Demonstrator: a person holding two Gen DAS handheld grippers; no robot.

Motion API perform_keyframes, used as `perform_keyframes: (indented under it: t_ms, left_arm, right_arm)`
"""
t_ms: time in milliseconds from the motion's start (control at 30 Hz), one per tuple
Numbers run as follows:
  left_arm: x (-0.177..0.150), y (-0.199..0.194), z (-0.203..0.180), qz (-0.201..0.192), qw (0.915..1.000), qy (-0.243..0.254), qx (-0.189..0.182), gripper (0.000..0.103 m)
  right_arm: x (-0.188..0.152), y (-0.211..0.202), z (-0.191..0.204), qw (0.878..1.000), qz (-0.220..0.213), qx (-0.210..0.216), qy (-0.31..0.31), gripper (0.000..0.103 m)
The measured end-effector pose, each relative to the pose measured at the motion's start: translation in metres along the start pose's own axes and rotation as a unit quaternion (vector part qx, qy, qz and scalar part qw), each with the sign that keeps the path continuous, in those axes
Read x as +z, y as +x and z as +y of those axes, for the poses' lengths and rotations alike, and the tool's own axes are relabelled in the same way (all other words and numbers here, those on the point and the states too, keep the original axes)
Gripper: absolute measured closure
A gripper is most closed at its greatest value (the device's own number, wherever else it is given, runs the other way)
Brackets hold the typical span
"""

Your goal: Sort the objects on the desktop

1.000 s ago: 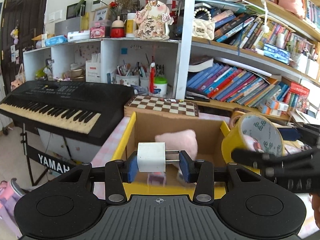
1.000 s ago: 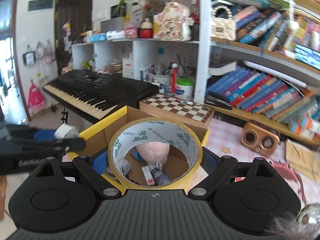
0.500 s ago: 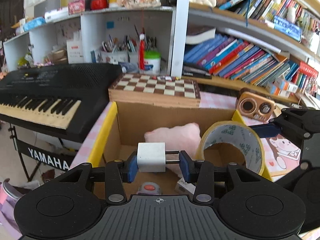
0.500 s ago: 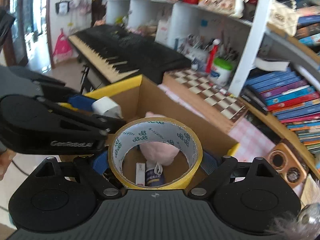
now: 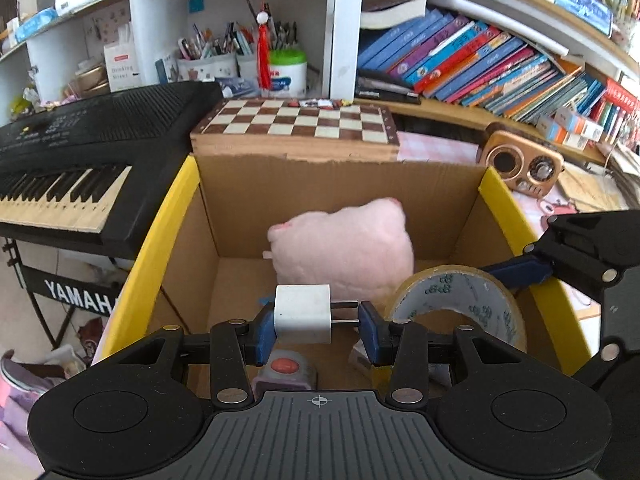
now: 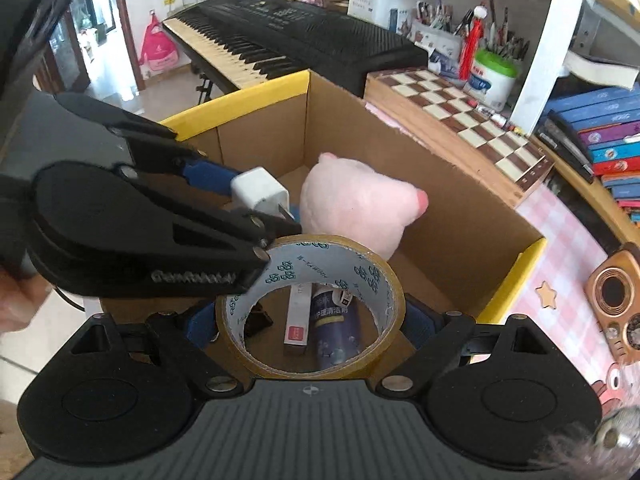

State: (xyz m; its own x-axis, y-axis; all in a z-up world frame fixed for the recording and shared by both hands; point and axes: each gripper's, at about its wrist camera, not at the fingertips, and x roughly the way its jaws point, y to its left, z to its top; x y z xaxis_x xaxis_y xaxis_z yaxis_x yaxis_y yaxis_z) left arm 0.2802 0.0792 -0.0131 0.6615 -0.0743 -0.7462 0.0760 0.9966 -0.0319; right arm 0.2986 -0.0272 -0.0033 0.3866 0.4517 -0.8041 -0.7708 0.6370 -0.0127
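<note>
My left gripper [image 5: 318, 322] is shut on a white plug charger [image 5: 303, 313], held over the open cardboard box [image 5: 340, 184]. My right gripper [image 6: 308, 322] is shut on a yellow tape roll [image 6: 310, 304], held over the same box beside the left gripper. The tape roll also shows in the left wrist view [image 5: 456, 312], and the charger in the right wrist view [image 6: 260, 192]. A pink plush toy [image 5: 348, 248] lies in the box against the back wall.
The box has yellow-edged flaps [image 5: 160, 248] and holds small items: a red-button gadget [image 5: 285, 368], a white stick and a blue tube [image 6: 334, 328]. Behind stand a chessboard box [image 5: 300, 124], a black keyboard [image 5: 80, 148], a small radio [image 5: 520, 168] and bookshelves.
Both grippers have moved forward and down over the box, with the charger and tape roll held. The two grippers now sit close together inside the box opening.
</note>
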Motion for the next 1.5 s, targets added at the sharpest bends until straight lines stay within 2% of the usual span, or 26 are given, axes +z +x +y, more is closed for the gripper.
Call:
perform_keyframes:
  t_ms: [267,500,567,667,967,1267,1500]
  left_arm:
    - [-0.006,0.015,0.003,0.039,0.9992,0.004,-0.012,0.061]
    - [-0.008,0.012,0.004,0.037,0.9991,0.003,-0.020,0.059]
    - [-0.008,0.005,0.002,0.022,0.9995,0.009,-0.018,0.047]
    - [-0.007,-0.008,0.000,-0.001,0.9998,0.015,-0.015,0.037]
    - [-0.015,-0.064,-0.012,-0.078,0.9965,0.028,-0.013,0.022]
    - [-0.047,-0.116,-0.014,-0.117,0.9926,0.032,-0.015,0.017]
    - [-0.081,-0.145,-0.009,-0.125,0.9920,0.016,-0.012,0.016]
  right_arm:
    - [0.001,0.001,-0.002,1.000,0.000,0.015,-0.008,0.009]
    - [-0.001,0.000,-0.001,1.000,-0.013,0.004,0.000,0.009]
    - [-0.003,-0.004,0.001,1.000,-0.021,-0.002,0.002,0.009]
    - [-0.006,-0.014,0.004,0.999,-0.035,-0.014,0.011,0.009]
    - [-0.028,-0.062,0.016,0.992,-0.090,-0.070,0.050,0.009]
    - [-0.064,-0.107,0.045,0.976,-0.129,-0.134,0.112,0.008]
    - [-0.096,-0.136,0.076,0.959,-0.151,-0.174,0.163,0.008]
